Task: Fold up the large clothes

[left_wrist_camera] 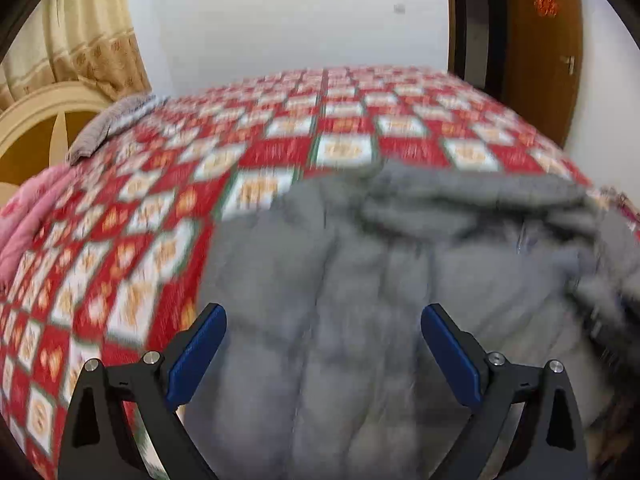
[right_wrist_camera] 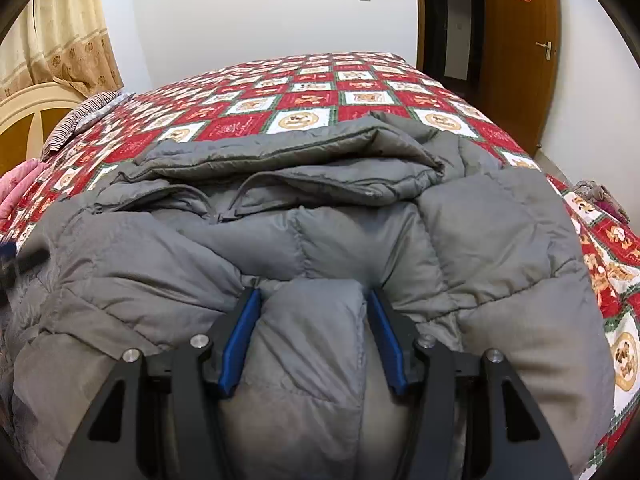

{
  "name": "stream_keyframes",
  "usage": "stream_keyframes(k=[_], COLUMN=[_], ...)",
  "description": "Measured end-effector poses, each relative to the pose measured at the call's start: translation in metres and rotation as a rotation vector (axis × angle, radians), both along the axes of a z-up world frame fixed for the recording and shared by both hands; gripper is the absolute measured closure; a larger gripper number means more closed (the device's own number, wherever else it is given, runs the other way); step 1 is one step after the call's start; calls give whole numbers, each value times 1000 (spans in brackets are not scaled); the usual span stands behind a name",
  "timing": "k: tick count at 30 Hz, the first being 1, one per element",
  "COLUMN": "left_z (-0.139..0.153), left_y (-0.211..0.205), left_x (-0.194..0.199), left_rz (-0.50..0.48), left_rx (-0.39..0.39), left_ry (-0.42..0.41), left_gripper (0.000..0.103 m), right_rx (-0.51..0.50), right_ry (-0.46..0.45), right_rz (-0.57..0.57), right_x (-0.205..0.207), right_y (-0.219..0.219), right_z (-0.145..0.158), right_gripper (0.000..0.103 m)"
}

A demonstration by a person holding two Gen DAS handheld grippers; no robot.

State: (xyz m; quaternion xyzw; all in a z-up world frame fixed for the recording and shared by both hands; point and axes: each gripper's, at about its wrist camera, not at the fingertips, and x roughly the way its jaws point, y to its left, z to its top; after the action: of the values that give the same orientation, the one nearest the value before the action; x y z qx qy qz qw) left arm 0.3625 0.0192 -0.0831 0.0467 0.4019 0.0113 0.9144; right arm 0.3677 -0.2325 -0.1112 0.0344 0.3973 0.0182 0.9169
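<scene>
Two claws are working the puffy grey quilted down jacket [right_wrist_camera: 320, 216] lying on the red-and-white checked bedspread [right_wrist_camera: 312, 100]: the right claw [right_wrist_camera: 314, 300] is pinching a padded fold, while the left claw [left_wrist_camera: 323, 314] is hovering spread and empty, needing a matching hem grip.

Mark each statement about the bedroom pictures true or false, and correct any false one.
1. The right gripper pinches a fold of the grey jacket. True.
2. The left gripper is clamped on the jacket. False: its jaws stand wide open above it.
3. The jacket lies on a plain blue bedspread. False: the bedspread is red and white checked.
4. A wooden door stands beyond the bed. True.
</scene>
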Motion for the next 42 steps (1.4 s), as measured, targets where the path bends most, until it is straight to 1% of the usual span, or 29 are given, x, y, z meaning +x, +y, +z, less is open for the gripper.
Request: stream_keyframes(k=[1,2,5,7,9,10,12,13,15,17,18,19,21,22,24,25,26,27,29,30,31,33,34,36,38,39,42], left_z=[-14,-28,-32,-33,-33,-33,-33,-33,-33,-32,-32,-32,-32,-31,-26,-20,-14,-7,8,13,19,29,32,33,28,23,8], left_y=[0,1,9,9,7,7,8,7,9,7,7,5,4,3,4,3,3,4,10,14,20,34,42,62,78,85,108], left_x=[0,-2,5,5,5,5,4,4,3,2,2,1,0,-1,-7,-15,-24,-36,-68,-84,-103,-145,-166,-209,-240,-253,-290], left_rz=[8,9,12,13,13,14,14,14,14,16,17,19,23,26,24,12,-5,-23,-55,-69,-83,-106,-114,-139,-152,-150,-134], left_rx=[18,14,-58,-65,-54,-51,-50,-49,-45,-36,-30,-20,-6,1,8,11,7,-1,-22,-32,-42,-62,-75,-123,-157,-166,-182], left_ry=[25,28,40,45,39,37,36,35,34,30,29,26,24,24,35,41,34,20,-3,-8,-16,-50,-66,-81,-66,-54,-15], left_gripper=[5,4,3,3,3,3,3,3,3,3,2,2,2,2,2,2,2,2,2,2,2,2,2,2,2,2,2], right_rx=[-3,-5,-40,-70,-94,-87,-23,16,31,25,13,-2,-30,-49,-59,-57,-70,-85,-77,-55,-19,18,19,-1,-1,4,8], right_ry=[0,-1,1,14,37,28,-2,-2,-1,-25,-29,-23,23,65,157,155,110,110,113,114,93,32,2,-52,-93,-100,-99], right_rz=[-1,-2,-11,-18,-37,-60,-67,-57,-44,-17,-14,-19,-17,-26,-49,-51,-49,-48,-57,-65,-64,-53,-46,-40,-34,-33,-53], right_x=[0,0,-1,-1,-5,-15,-35,-50,-76,-111,-123,-133,-139,-139,-135,-136,-142,-143,-146,-150,-158,-179,-192,-223,-260,-273,-317], right_y=[0,0,3,6,6,3,-4,-7,-8,-9,-10,-11,-11,-12,-15,-17,-16,-16,-16,-18,-21,-24,-26,-32,-44,-48,-72], right_z=[0,0,1,3,10,19,32,40,50,58,58,56,41,27,3,-3,-1,-2,0,5,13,30,39,55,68,69,72], right_gripper=[45,45,40,37,38,38,38,38,38,36,29,20,21,23,23,21,21,20,20,22,22,20,20,20,16,14,14])
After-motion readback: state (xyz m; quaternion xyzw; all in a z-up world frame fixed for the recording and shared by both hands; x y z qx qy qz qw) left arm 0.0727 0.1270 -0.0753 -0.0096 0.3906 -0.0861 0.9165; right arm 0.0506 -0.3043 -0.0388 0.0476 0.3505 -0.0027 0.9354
